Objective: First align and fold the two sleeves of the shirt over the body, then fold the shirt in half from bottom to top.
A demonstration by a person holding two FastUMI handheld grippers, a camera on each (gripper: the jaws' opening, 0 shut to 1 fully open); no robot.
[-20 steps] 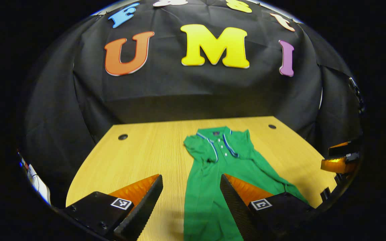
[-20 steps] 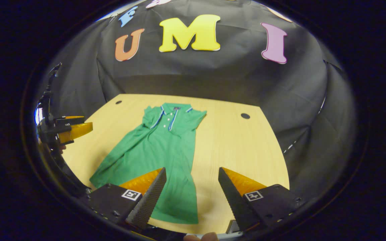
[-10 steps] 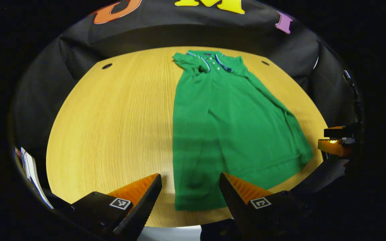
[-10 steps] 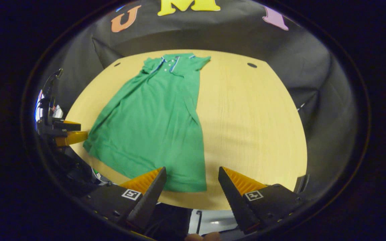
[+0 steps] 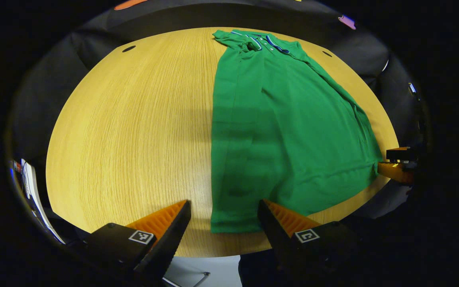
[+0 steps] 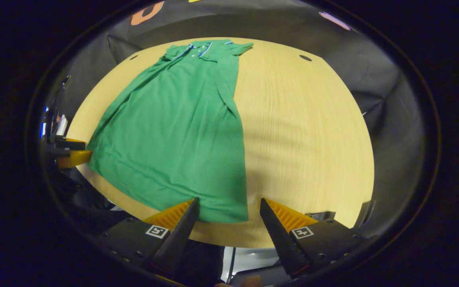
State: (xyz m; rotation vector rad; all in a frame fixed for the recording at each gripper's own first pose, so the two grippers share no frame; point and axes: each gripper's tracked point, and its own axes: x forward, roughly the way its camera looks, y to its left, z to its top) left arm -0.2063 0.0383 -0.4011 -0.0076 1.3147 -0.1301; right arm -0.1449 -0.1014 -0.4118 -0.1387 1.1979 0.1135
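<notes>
I've got both claws gaping with nothing gripped, left claw [image 5: 223,217] and right claw [image 6: 227,215] over the green shirt's [image 5: 285,131] hem on the table [image 5: 134,127].

Left gripper [image 5: 223,217]: jaws wide apart, nothing between the fingers [image 5: 165,235], both tilted downward, hovering off the near edge of the surface [image 5: 134,119]. Right gripper [image 6: 227,215]: same state, jaws spread, nothing clamped, fingers [image 6: 173,231] pitched down above the near edge. Each gripper also shows in the other's view: right one at the far right of the left gripper view [image 5: 399,165], left one at the far left of the right gripper view [image 6: 70,153]. Jaw state of those far-off sightings can't be read. Both grippers sit level with each other, well apart.
</notes>
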